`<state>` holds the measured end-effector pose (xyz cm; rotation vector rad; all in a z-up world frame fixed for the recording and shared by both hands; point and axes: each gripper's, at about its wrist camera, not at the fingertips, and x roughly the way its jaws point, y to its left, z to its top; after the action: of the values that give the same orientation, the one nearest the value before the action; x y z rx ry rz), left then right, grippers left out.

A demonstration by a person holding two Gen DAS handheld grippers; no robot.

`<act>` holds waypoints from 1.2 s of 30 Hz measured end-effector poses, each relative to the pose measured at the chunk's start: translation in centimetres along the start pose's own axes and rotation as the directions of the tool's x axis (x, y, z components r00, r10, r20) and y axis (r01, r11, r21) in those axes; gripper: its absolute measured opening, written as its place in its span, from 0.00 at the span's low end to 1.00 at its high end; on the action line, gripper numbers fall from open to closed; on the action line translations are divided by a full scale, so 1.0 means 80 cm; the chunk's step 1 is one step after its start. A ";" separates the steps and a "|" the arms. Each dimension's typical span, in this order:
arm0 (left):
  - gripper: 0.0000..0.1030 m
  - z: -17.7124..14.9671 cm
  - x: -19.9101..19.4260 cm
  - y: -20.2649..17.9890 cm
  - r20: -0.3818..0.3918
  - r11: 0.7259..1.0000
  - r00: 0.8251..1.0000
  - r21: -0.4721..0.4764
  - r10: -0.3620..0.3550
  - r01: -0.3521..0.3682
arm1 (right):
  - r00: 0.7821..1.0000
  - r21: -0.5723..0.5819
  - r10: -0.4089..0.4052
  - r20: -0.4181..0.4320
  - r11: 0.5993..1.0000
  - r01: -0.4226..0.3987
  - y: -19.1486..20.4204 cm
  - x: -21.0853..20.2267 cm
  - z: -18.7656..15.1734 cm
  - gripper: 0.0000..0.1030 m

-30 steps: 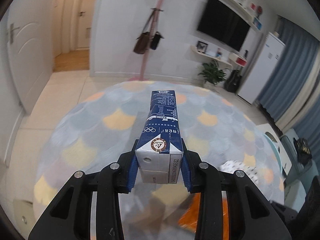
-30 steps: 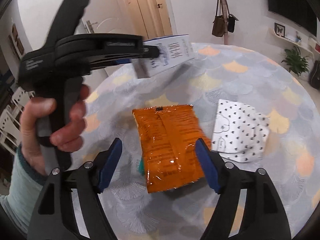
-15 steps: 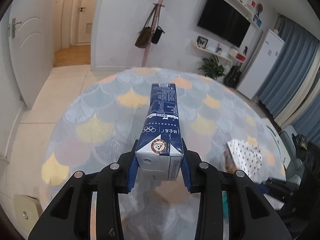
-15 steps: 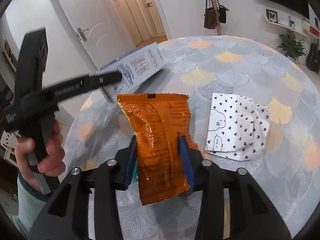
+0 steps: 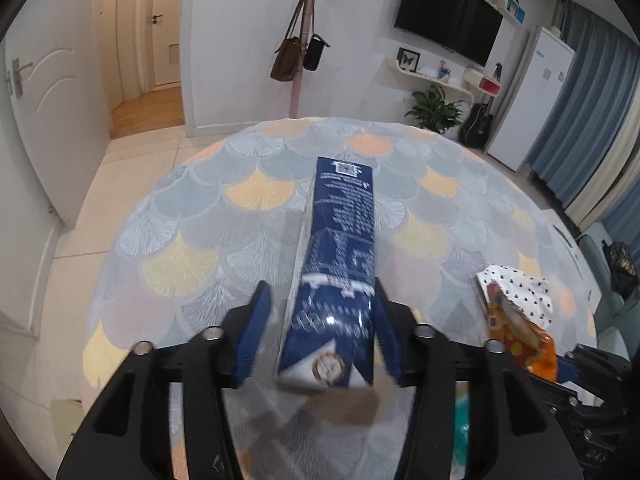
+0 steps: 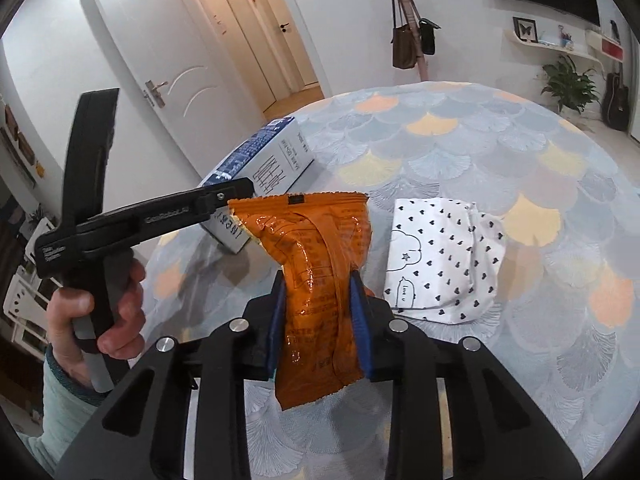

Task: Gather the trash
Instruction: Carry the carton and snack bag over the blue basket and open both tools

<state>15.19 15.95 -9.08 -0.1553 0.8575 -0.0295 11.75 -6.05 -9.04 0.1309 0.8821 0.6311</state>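
The left gripper [image 5: 320, 336] is parted, its jaws wider than the blue carton [image 5: 340, 276], which lies loose between them over the bench [image 5: 180, 216]. The right gripper [image 6: 318, 320] is clamped on the orange snack bag [image 6: 316, 276], lifted beside the spotted paper bag [image 6: 440, 256]. Before anything else is moved, the carton should be seen to rest flat.

- Left wrist view rides close behind its fingers [image 5: 260, 320], looking down across the bench [image 5: 200, 216] toward the TV wall.
- Right wrist view sits equally close, facing the doors.
- Both catch the carton [image 5: 340, 264] [image 6: 264, 156], the orange bag [image 5: 520, 340] [image 6: 320, 280] and the coat stand [image 5: 298, 60] [image 6: 408, 20].
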 end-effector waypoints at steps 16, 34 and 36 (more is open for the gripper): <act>0.31 0.017 -0.049 -0.047 0.151 0.998 0.988 0.053 -0.030 0.022 | 0.973 -0.043 -0.137 0.186 0.988 0.148 -0.007 -0.066 0.028 0.14; 0.31 0.066 -0.054 -0.255 0.116 0.924 0.952 0.300 -0.283 0.238 | 0.854 0.211 -0.383 0.351 0.921 0.326 -0.157 -0.188 0.053 0.14; 0.31 0.073 -0.041 -0.290 0.092 0.914 0.951 0.320 -0.294 0.251 | 0.841 0.253 -0.414 0.348 0.905 0.341 -0.183 -0.196 0.054 0.14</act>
<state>18.32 -6.00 0.59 0.0146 0.6773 -0.4091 14.42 -26.22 -0.84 0.2321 0.5455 0.1365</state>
